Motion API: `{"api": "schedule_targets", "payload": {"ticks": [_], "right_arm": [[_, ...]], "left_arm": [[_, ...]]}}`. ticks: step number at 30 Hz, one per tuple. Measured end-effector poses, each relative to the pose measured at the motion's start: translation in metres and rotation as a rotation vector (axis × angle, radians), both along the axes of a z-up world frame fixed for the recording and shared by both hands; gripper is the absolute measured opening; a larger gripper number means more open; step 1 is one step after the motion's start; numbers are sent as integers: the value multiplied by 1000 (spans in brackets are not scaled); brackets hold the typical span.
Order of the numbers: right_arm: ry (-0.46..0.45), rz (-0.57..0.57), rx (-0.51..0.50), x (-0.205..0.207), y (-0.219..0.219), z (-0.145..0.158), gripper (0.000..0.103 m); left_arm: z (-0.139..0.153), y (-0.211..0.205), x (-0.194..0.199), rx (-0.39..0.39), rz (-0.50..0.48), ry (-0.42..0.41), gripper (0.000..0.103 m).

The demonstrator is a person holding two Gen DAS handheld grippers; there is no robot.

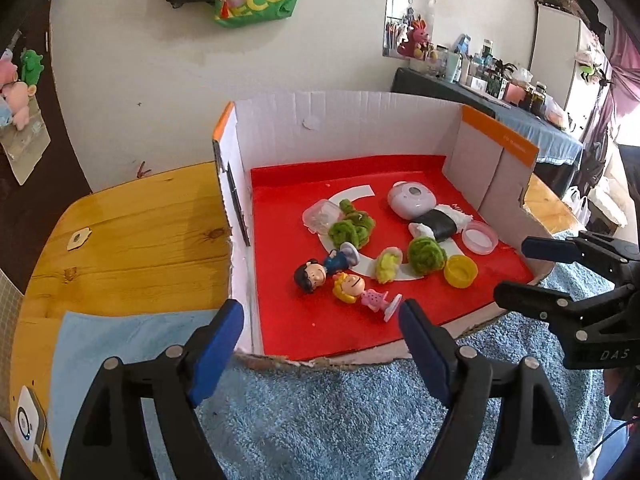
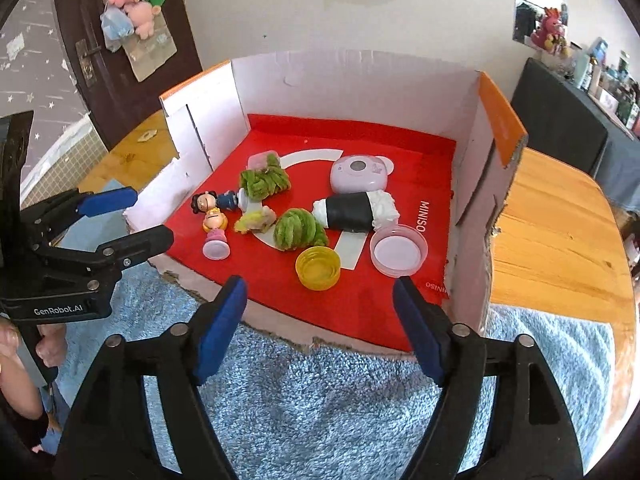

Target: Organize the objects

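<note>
A cardboard box [image 1: 340, 120] [image 2: 352, 76] with a red floor holds small toys. A dark-haired figurine [image 1: 316, 272] [image 2: 212, 201] and a blonde figurine in pink [image 1: 360, 290] [image 2: 215, 228] lie at the front left. Green fuzzy balls [image 1: 426, 255] [image 2: 298, 230], a sushi roll toy [image 1: 438, 222] [image 2: 356, 210], a yellow cap [image 1: 461, 271] [image 2: 318, 269], a pink lid [image 1: 479, 237] [image 2: 398, 250] and a lilac case [image 1: 412, 199] [image 2: 360, 174] lie further in. My left gripper [image 1: 322, 348] [image 2: 132, 218] is open before the box's front. My right gripper [image 2: 320, 330] [image 1: 516, 270] is open and empty too.
The box stands on a blue fluffy towel [image 1: 340, 412] [image 2: 340, 396] on a wooden table [image 1: 140, 240] [image 2: 560, 232]. A white device [image 1: 28, 426] lies at the table's left edge. Plush toys [image 2: 128, 4] hang on a dark door at the left.
</note>
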State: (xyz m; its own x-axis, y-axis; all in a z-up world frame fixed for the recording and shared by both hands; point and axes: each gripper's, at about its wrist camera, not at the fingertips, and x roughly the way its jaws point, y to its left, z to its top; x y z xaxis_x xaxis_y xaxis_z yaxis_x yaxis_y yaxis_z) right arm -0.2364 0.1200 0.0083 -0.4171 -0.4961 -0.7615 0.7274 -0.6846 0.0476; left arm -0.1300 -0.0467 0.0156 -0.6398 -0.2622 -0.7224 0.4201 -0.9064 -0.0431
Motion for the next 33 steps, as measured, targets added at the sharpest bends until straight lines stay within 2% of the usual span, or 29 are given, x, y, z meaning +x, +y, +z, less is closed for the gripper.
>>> {"api": "schedule_targets", "payload": {"ticks": [3,7,9,11,14,24,33], "right_arm": [[11,-6,-3,3,2,1,77],[29,-17,-19,11,7,5,81],[43,-23,-25,15,9,7,82],[56,-27,-29,18,12,9,89],[67,-35,-40,24,16,11,91],[75,-49,-51,37,24,10,94],[47,-65,-54,50,31,-2,96]], "left_arm": [[0,2,4,-13,12,5,88],[-1,6,9,-16,22,12,89],[-1,7,12,-16,28,10,96],[-1,9,15,-22,36,20,99],[1,10,20,-19,44,32,103],[4,13,35,5,59,65,103],[-7,22,45,32,46,48,103]]}}
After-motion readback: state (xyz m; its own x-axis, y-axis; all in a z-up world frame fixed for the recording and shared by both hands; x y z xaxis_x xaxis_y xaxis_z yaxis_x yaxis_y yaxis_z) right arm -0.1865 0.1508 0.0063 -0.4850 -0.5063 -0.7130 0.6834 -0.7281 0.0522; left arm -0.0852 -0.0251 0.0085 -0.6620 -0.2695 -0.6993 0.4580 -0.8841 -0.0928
